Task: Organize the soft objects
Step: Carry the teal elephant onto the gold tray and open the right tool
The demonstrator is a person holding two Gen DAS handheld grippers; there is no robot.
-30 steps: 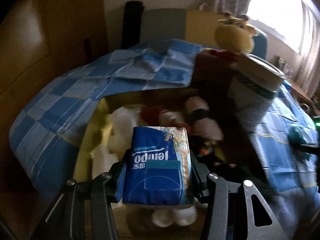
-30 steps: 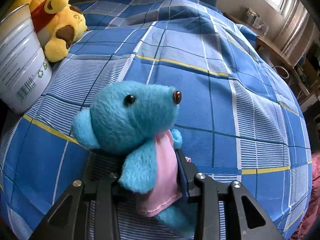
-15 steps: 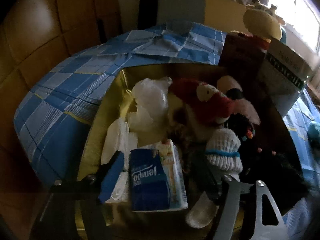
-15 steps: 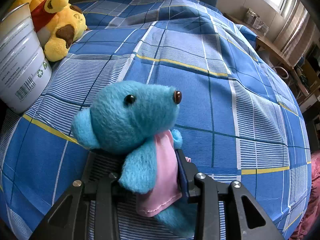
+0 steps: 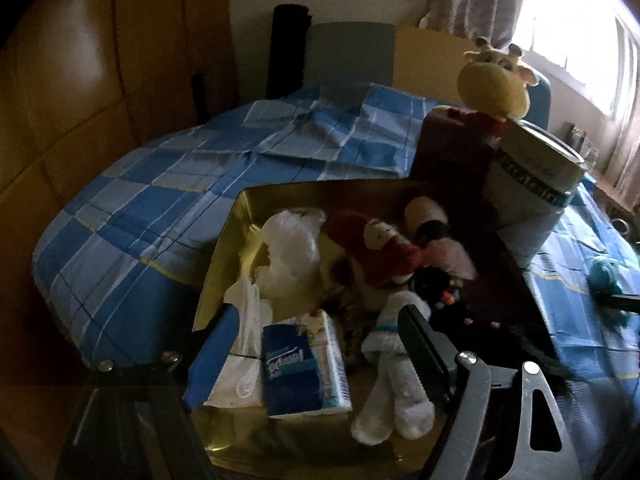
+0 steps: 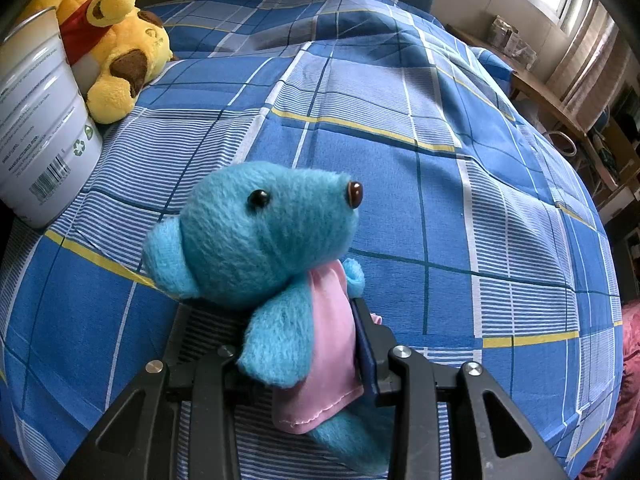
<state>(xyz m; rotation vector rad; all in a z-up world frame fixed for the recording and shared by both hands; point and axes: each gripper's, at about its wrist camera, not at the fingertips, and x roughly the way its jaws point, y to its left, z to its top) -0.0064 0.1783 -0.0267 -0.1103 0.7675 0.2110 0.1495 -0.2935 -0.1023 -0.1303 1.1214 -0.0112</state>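
- Yellow-walled open box [image 5: 224, 264] sits on the blue checked bedspread [image 5: 160, 200], at the near centre of the left wrist view.
- Contents, near left: a blue tissue pack [image 5: 304, 364] lying against a white tissue packet [image 5: 240, 364] at its left.
- Contents, far left: a crumpled white plastic bag [image 5: 292, 248].
- Contents, centre: a red and white plush [image 5: 384, 252], with a pink and white plush [image 5: 444, 248] just right of it.
- Contents, near right: a white sock doll [image 5: 396, 368] lying lengthwise, touching the right finger's inner face.
- Dark items fill the right side of the box; their identity cannot be told.
- A pale round tin [image 5: 536, 196] stands at the box's far right corner, with a yellow giraffe plush [image 5: 494, 84] behind it.
- Left gripper [image 5: 316, 344] hovers low over the near end of the box, fingers spread wide and gripping nothing; the tissue pack lies loose between them.
- Right gripper [image 6: 296, 356] is held level above the bedspread [image 6: 440, 160], fingers closed narrowly on the body of a blue plush mouse [image 6: 264, 232] in a pink dress.
- The mouse is upright, head facing right.
- Far left in the right wrist view: the tin [image 6: 40, 136] and the giraffe plush [image 6: 116, 48] lying beside it.
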